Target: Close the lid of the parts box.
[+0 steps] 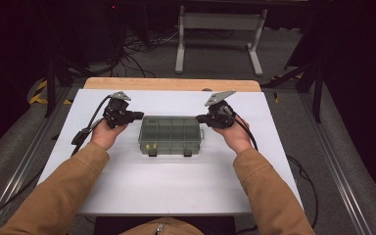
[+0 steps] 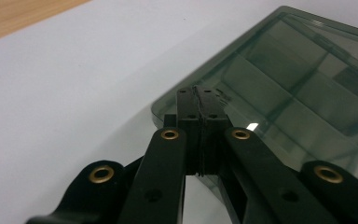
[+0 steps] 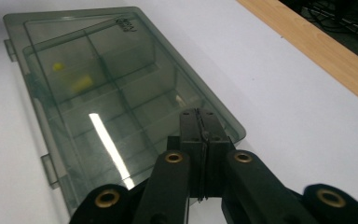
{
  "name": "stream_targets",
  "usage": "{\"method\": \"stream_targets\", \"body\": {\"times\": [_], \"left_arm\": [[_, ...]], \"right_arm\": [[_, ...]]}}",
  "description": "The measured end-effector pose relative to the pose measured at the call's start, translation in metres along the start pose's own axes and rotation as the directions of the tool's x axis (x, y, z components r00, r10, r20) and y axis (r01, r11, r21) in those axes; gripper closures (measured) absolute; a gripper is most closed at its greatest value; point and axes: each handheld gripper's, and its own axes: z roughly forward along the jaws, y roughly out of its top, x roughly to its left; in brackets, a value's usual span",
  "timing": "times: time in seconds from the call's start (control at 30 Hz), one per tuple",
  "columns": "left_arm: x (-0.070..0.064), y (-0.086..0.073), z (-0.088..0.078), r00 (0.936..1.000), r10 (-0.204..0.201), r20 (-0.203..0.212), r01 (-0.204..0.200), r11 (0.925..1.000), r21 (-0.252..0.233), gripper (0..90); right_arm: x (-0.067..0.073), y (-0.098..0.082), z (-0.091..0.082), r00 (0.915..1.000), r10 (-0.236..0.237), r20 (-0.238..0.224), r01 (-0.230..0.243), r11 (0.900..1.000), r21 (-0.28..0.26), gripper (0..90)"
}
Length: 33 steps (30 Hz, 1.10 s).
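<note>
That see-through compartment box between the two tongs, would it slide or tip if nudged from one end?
The compartment box lies low and flat on the smooth white table, so it would probably slide rather than tip. It looks like stiff thin plastic holding little beyond some small yellow pieces, so it is likely light. Its glossy lid reflects light and may be slippery.

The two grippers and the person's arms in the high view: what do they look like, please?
Each is a black two-jaw gripper, left gripper and right gripper, topped by a grey three-cornered plate and trailing a black cable. In the gripper views, the flat black jaw arms carry round brass-coloured eyelets. The person wears tan long sleeves and a garment with a zip at the front.
</note>
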Motion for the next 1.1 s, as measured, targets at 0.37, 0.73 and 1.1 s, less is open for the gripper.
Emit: {"method": "stream_targets", "body": {"times": [0.37,0.73,1.1], "left_arm": [[-0.018,-0.011,-0.009,0.9951,0.052,0.085,-0.057,0.9967,0.058,89.6],[-0.034,-0.013,-0.012,0.987,0.112,0.116,-0.123,0.9882,0.092,89.5],[-0.041,-0.017,-0.01,0.9835,0.147,0.106,-0.163,0.9742,0.157,89.5]], "right_arm": [[0.018,-0.01,-0.002,0.9994,-0.008,-0.033,0.009,0.999,0.032,89.9],[0.03,-0.015,0.003,0.9983,-0.022,-0.054,0.025,0.997,0.069,89.9],[0.035,-0.015,0.007,0.9975,-0.027,-0.066,0.034,0.993,0.109,89.9]]}}
